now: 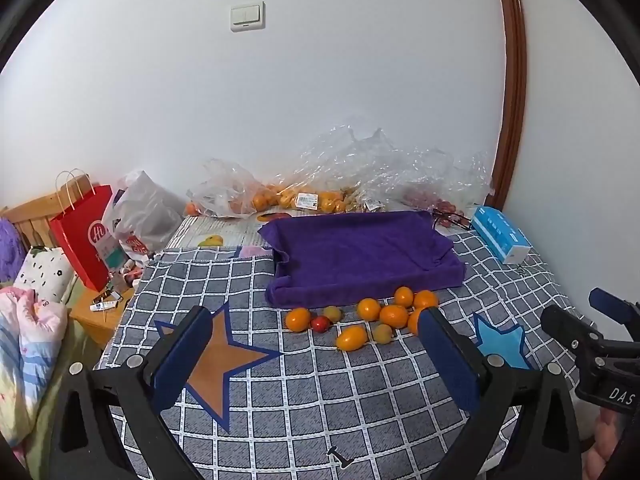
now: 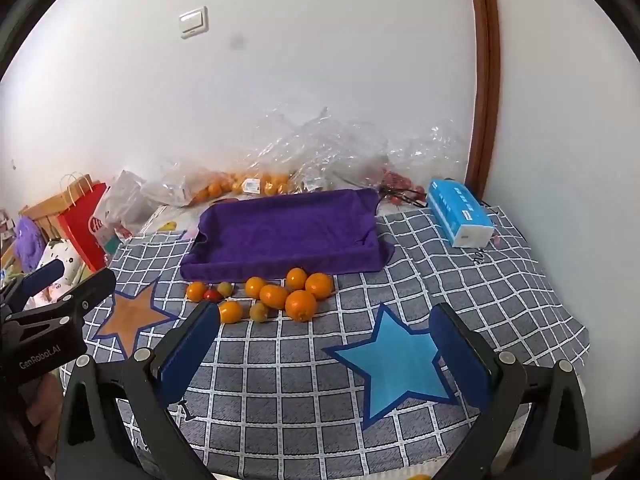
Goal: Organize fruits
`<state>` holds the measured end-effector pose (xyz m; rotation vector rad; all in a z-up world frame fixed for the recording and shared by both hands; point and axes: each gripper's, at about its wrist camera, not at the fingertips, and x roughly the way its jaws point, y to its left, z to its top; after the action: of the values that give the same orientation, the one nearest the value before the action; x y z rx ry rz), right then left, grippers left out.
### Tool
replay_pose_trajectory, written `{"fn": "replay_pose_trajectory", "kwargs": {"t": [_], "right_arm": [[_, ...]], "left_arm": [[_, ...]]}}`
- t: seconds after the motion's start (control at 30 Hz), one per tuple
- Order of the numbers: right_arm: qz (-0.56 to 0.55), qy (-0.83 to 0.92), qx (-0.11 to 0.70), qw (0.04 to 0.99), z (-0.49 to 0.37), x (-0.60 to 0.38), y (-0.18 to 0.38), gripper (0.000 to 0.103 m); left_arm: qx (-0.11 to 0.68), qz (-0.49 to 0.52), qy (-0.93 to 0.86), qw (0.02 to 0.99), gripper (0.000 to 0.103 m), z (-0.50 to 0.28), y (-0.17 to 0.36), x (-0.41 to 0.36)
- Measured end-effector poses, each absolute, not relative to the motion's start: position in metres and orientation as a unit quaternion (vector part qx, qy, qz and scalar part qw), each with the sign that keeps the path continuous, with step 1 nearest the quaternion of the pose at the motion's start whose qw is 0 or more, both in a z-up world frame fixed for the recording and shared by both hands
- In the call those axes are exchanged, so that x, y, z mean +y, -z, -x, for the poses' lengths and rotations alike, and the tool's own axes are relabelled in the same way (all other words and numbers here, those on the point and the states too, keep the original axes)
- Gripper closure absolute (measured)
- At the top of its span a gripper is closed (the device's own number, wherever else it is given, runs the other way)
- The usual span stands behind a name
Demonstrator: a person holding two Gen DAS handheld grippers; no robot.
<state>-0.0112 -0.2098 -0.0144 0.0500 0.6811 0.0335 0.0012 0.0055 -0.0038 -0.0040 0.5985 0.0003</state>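
Fruits lie loose at 12 o'clock before the purple tray — my left gripper and right gripper gape wide, empty.

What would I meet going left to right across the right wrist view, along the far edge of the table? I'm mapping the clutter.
Red paper bag → grey plastic bag → bagged oranges → purple-lined tray → blue tissue pack.
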Motion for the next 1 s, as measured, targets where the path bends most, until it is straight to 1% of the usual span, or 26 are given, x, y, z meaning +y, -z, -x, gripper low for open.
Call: {"fn": "replay_pose_trajectory", "kwargs": {"t": [1.0], "right_arm": [[-0.030, -0.018, 0.336, 0.941, 0.0070, -0.2079, 0.0202, 0.000]], "left_arm": [[0.303, 0.007, 0.000, 0.953, 0.000, -0.0063, 0.0101, 0.0085]]}}
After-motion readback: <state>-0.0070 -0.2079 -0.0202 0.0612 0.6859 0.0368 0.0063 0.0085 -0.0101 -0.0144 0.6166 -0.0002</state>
